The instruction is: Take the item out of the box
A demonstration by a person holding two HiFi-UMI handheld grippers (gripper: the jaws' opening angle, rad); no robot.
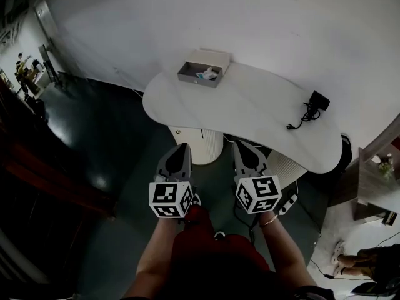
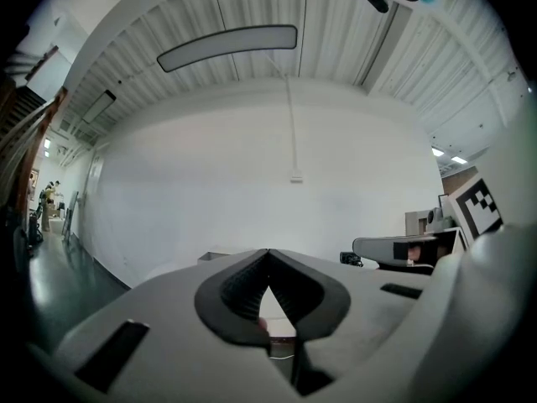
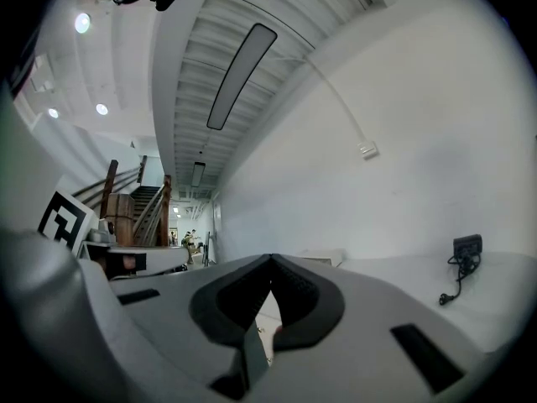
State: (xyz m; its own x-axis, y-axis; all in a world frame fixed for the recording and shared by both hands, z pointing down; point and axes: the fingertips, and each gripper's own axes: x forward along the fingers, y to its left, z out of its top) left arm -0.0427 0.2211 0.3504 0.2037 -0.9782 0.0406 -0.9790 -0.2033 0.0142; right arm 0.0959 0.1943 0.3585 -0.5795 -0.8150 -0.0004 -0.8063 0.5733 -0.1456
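An open grey box [image 1: 203, 67] stands at the far left end of the white curved table [image 1: 250, 114]. A white and teal item [image 1: 207, 75] lies inside it. Both grippers are held close to my body, short of the table's near edge and well apart from the box. The left gripper [image 1: 183, 147] is shut with nothing in it, its tips meeting [image 2: 268, 253]. The right gripper [image 1: 239, 144] is also shut and empty [image 3: 271, 259]. From the right gripper view the box [image 3: 323, 259] is a small shape far ahead.
A black charger with a coiled cable [image 1: 310, 109] lies on the table's right part. White pedestals [image 1: 197, 144] carry the table. A power strip [image 1: 287, 204] and slippers [image 1: 337, 252] lie on the floor at right, beside a grey side table [image 1: 375, 186].
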